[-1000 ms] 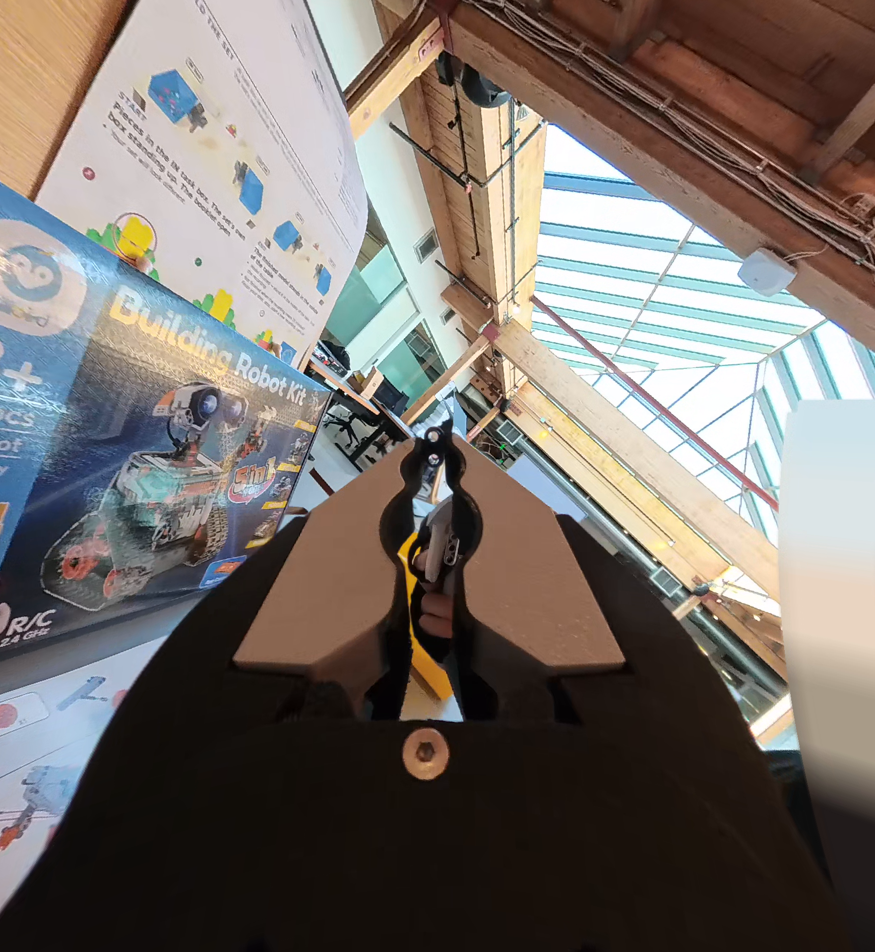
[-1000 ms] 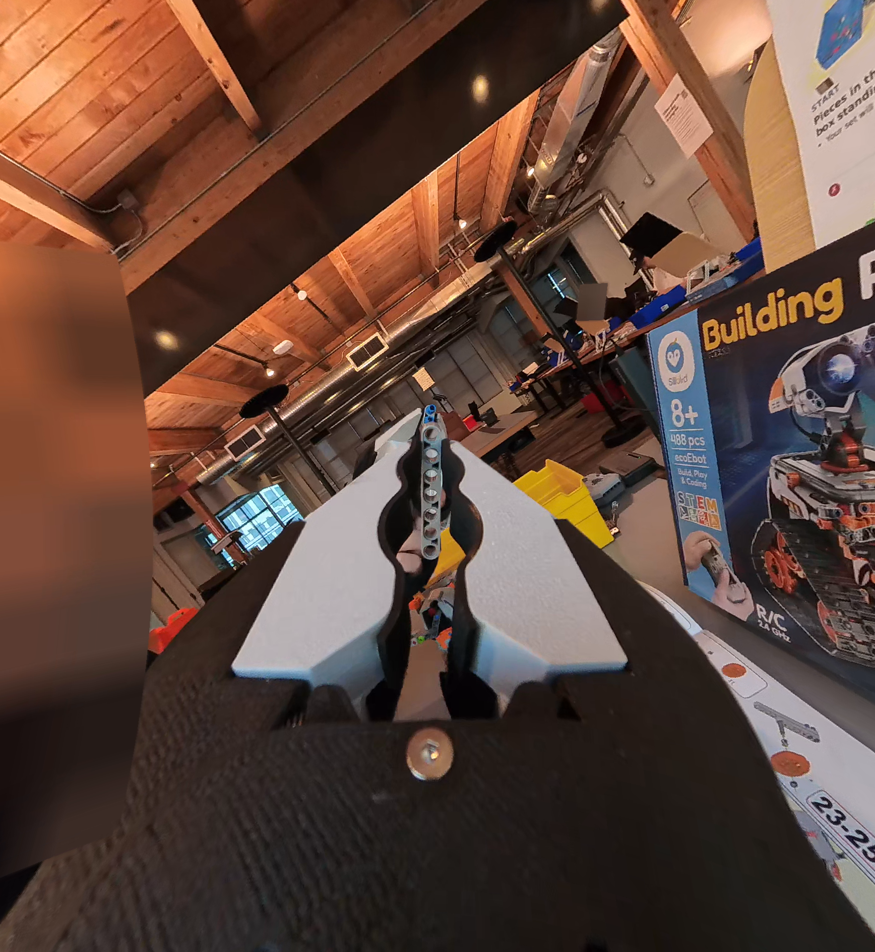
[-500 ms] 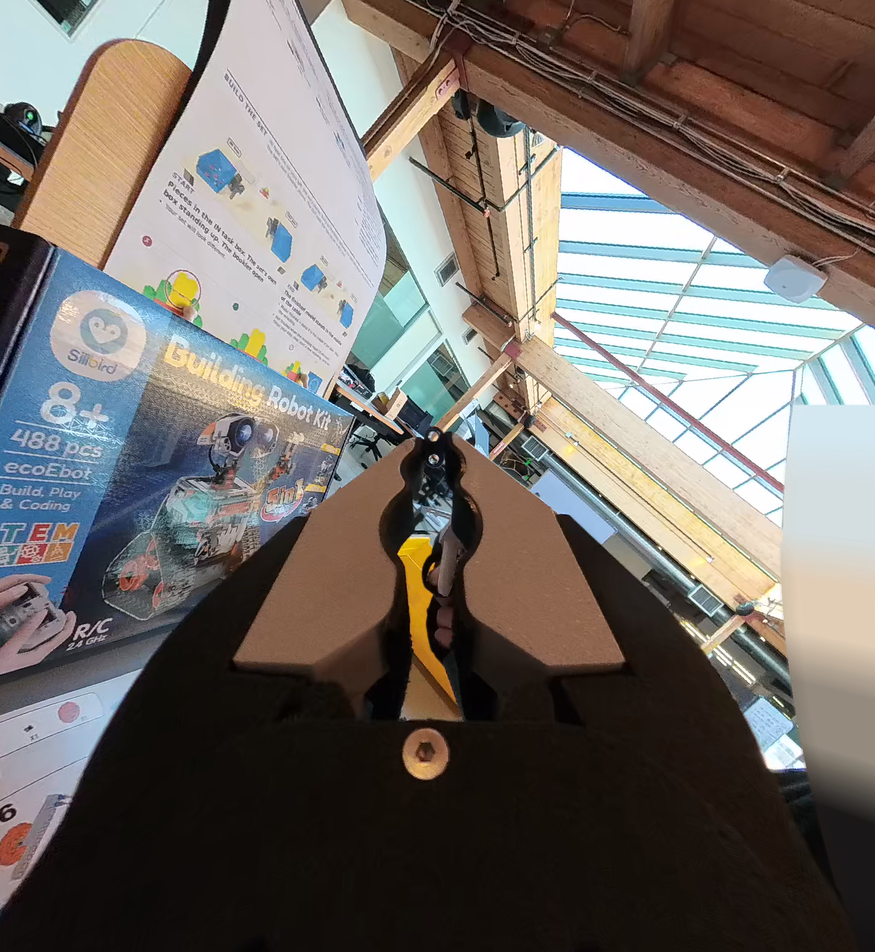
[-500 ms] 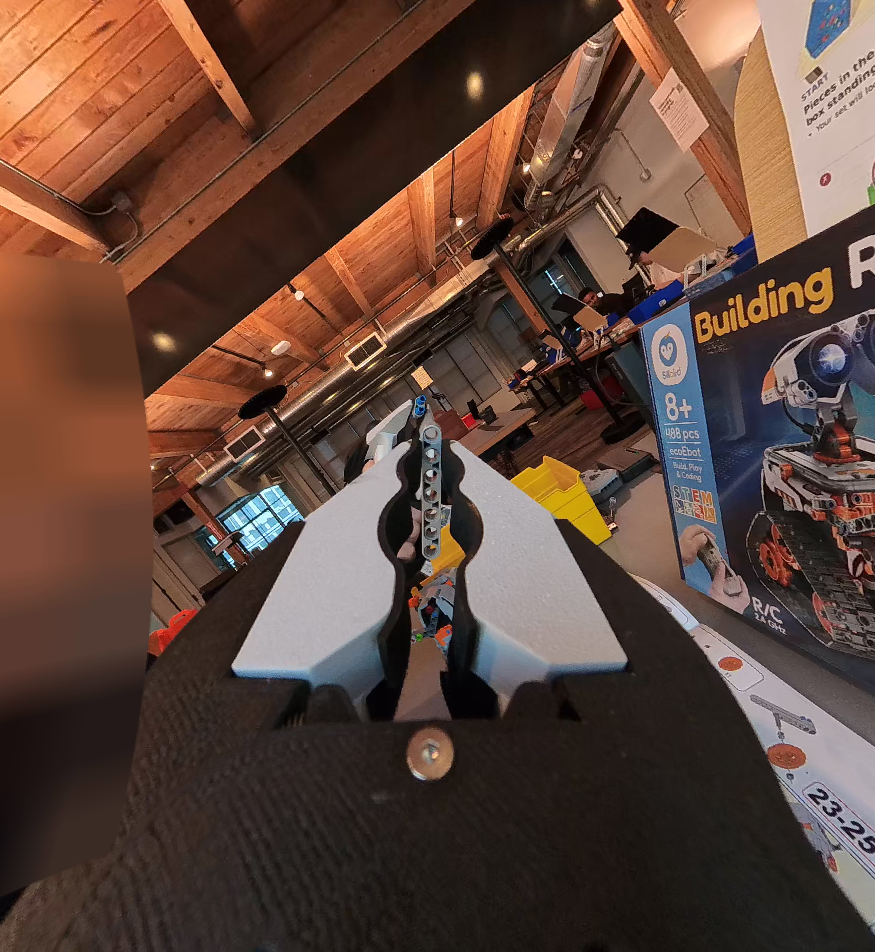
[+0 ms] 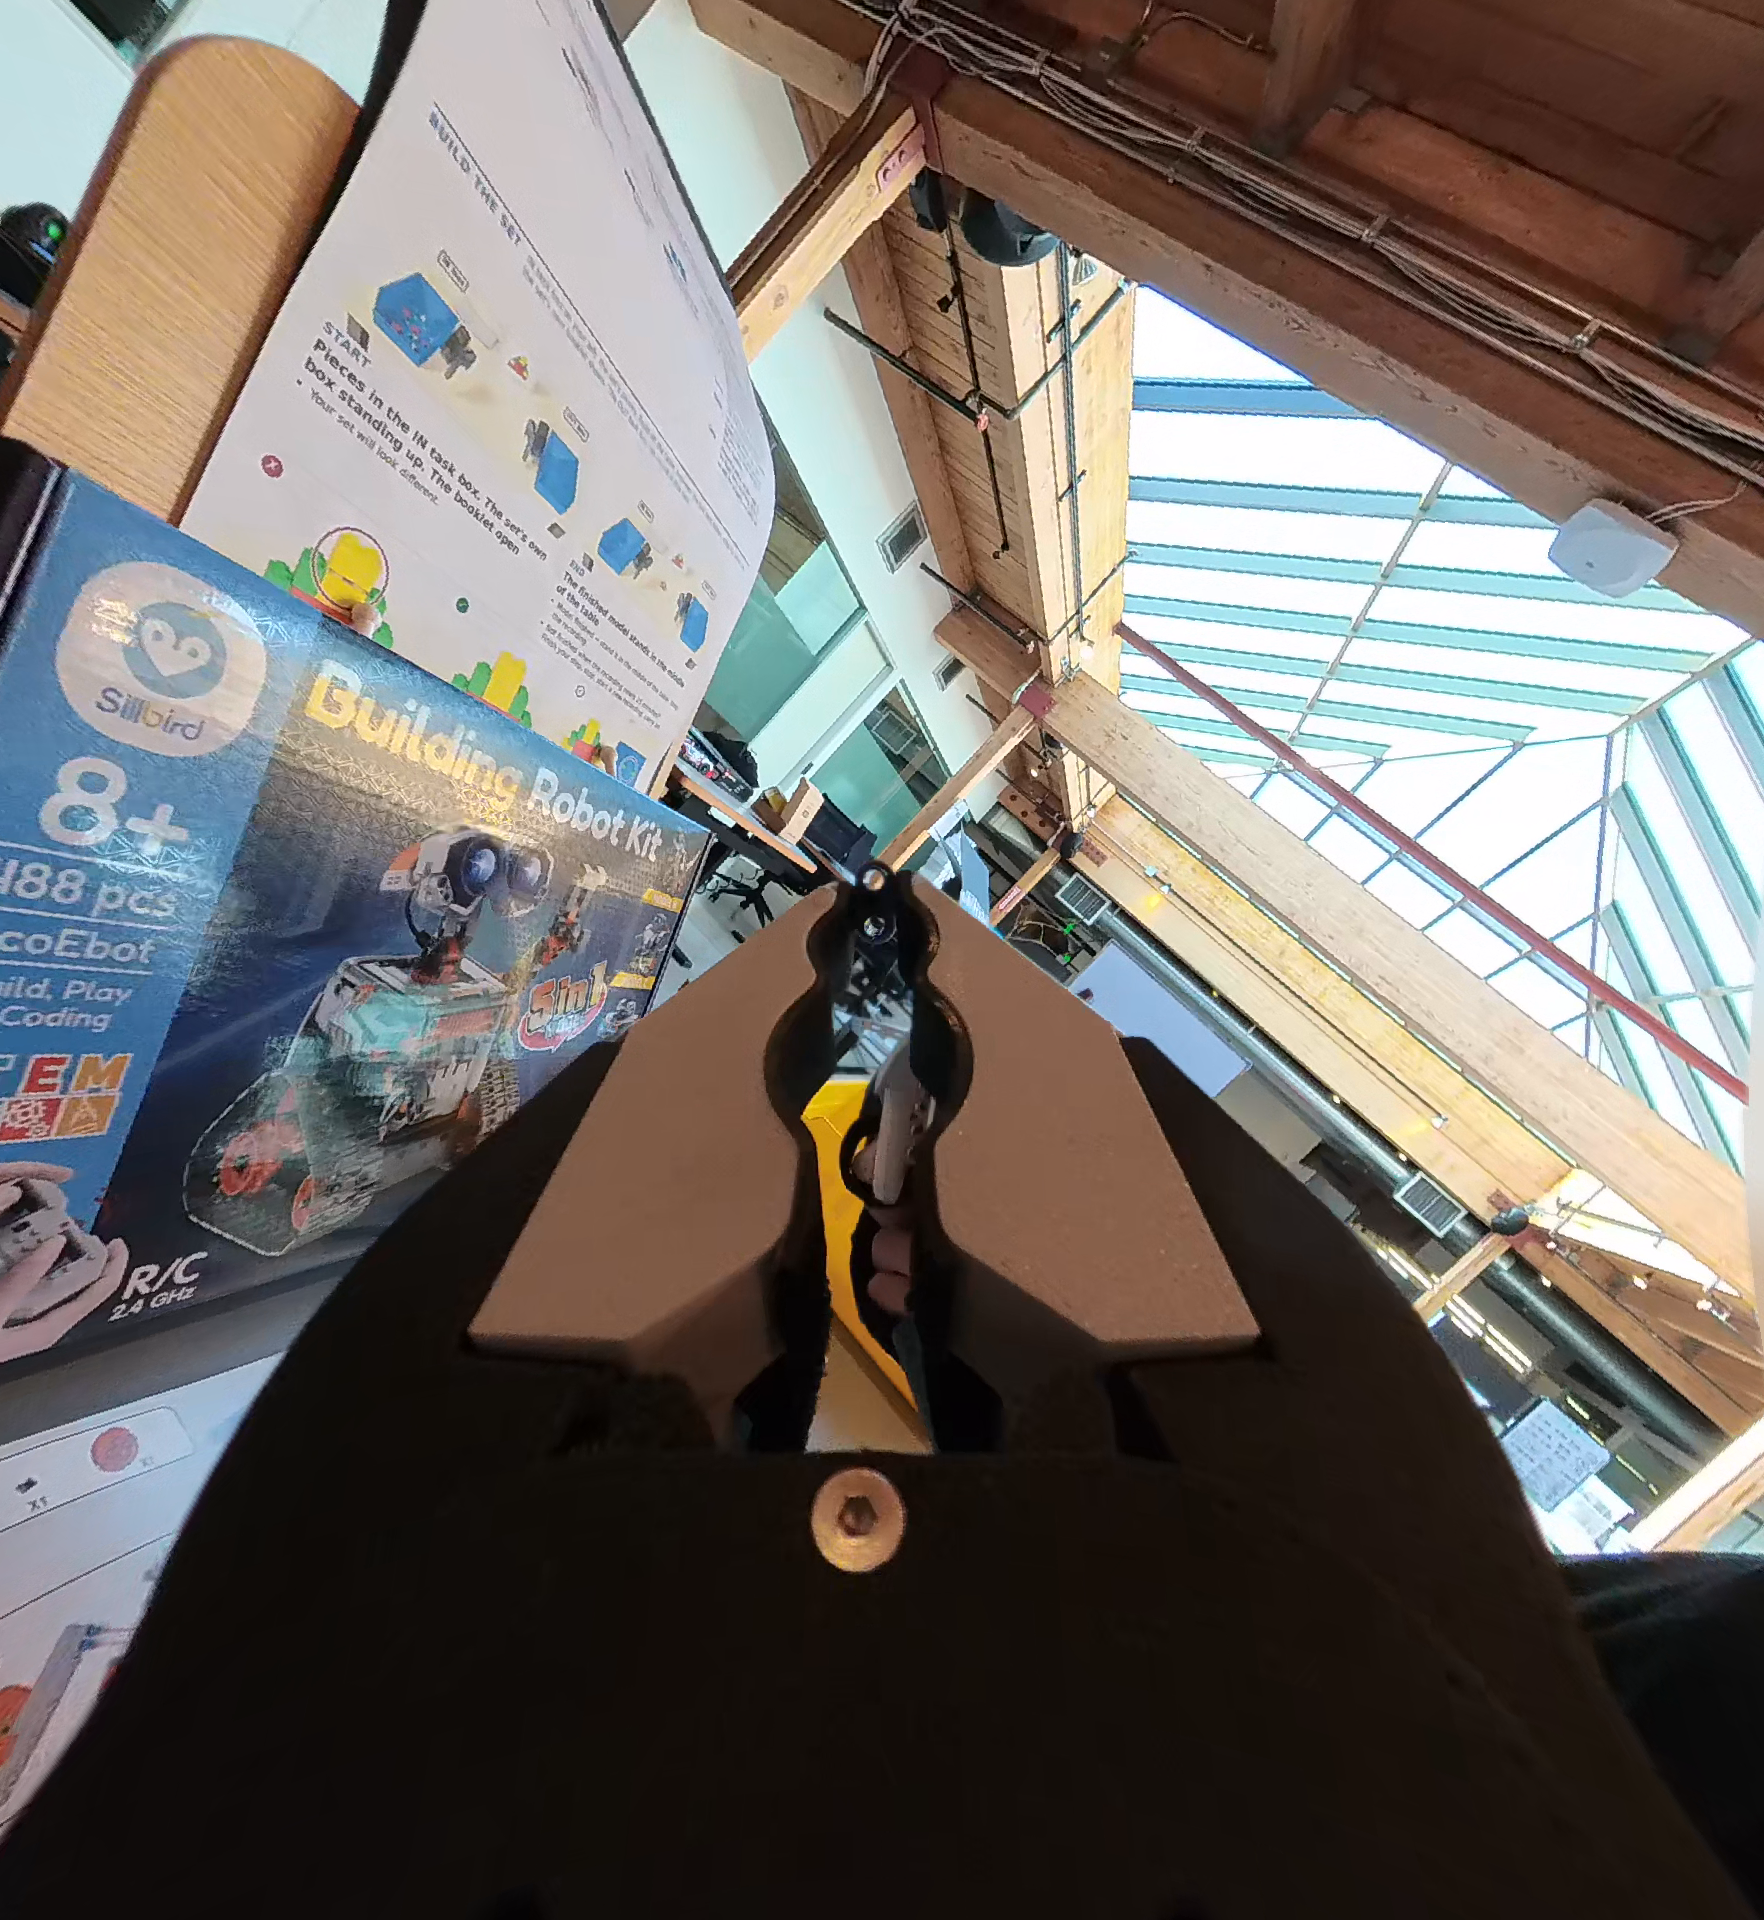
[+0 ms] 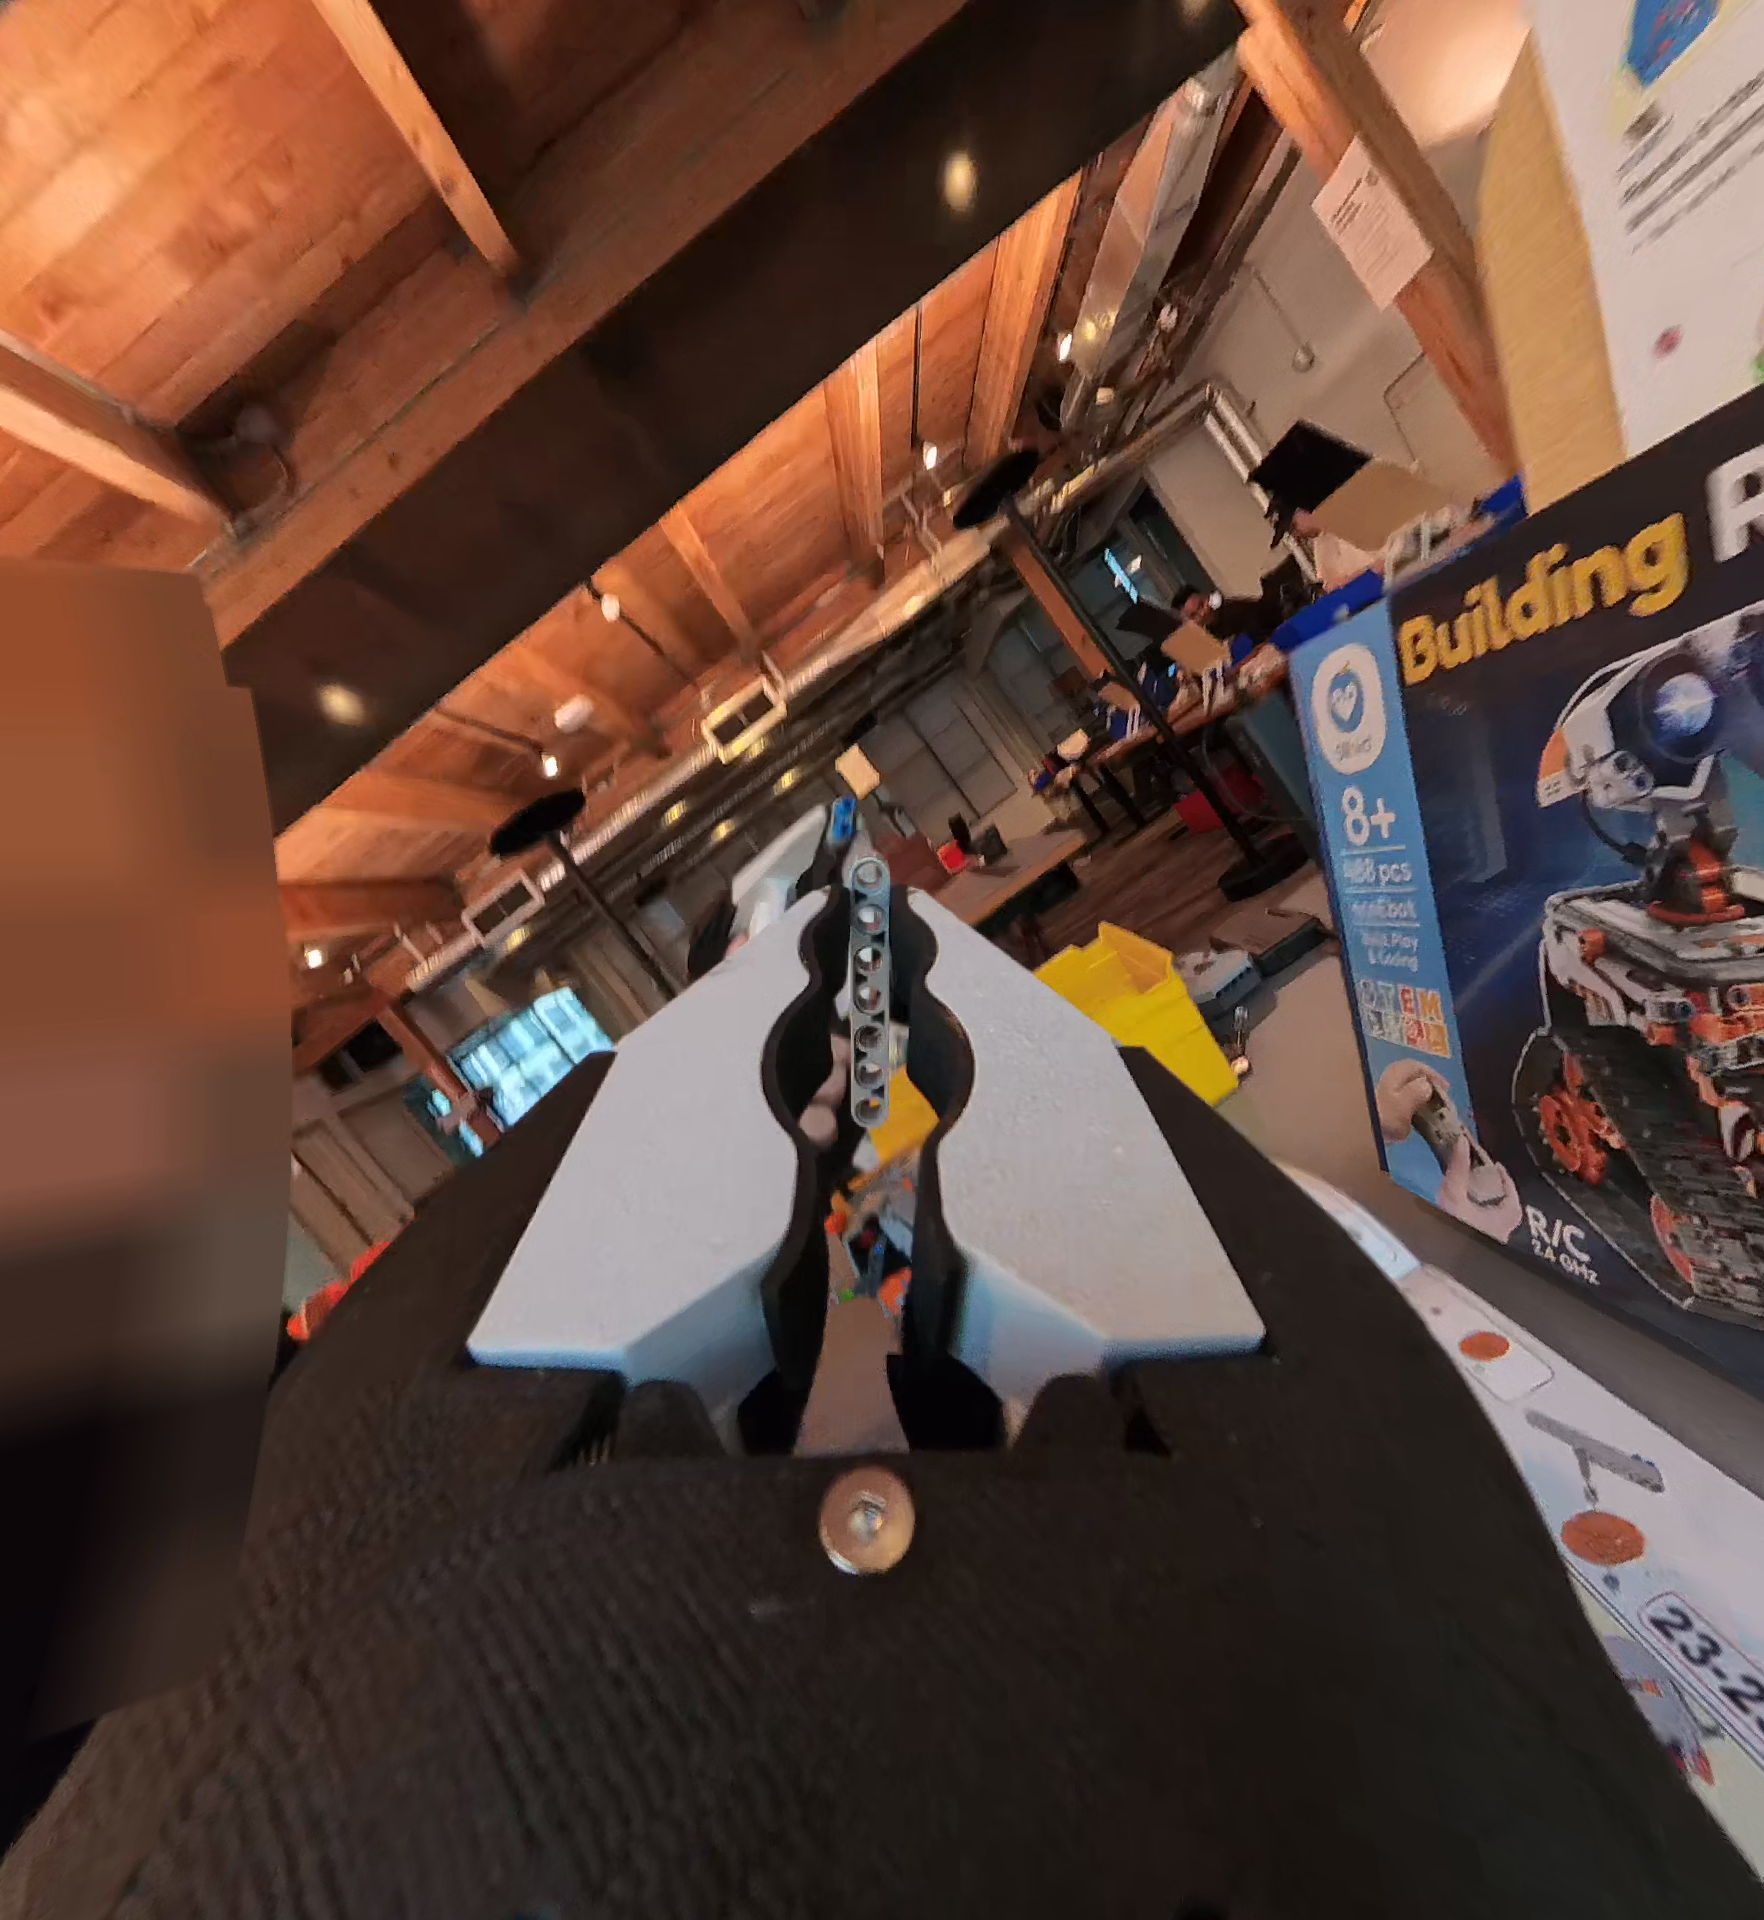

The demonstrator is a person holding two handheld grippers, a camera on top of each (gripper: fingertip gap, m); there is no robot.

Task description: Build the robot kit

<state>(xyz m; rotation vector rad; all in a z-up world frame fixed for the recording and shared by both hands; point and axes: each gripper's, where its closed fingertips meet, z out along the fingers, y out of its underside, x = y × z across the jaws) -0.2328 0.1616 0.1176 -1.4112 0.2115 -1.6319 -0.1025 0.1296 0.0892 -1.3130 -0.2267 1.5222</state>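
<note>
My left gripper [image 5: 873, 909] is shut on a small black part [image 5: 871, 883] that sticks out at the fingertips. It points up toward the ceiling. A grey-white piece [image 5: 897, 1132] and a person's finger [image 5: 888, 1273] show through the gap between its jaws. My right gripper [image 6: 867, 914] is shut on a grey beam with a row of holes [image 6: 867, 1003], held upright along the fingers. A small blue piece [image 6: 842, 823] shows just above the beam's top end. A whitish shape [image 6: 779, 888] lies behind the fingertips; I cannot tell what it is.
A robot kit box [image 5: 286, 987] stands on the table, left in the left wrist view and right in the right wrist view [image 6: 1636, 935]. A printed instruction sheet [image 5: 16, 1538] [image 6: 1688, 1621] lies before it. A poster board [image 5: 504, 416] stands behind. A yellow bin [image 6: 1127, 997] sits farther off. The gap from one gripper's tips to the other's is roughly 15 cm.
Both views have swung, so the box sits farther right in the left wrist view and farther left in the right wrist view. The blue piece has shifted left of the beam's top. Both grippers stay shut.
</note>
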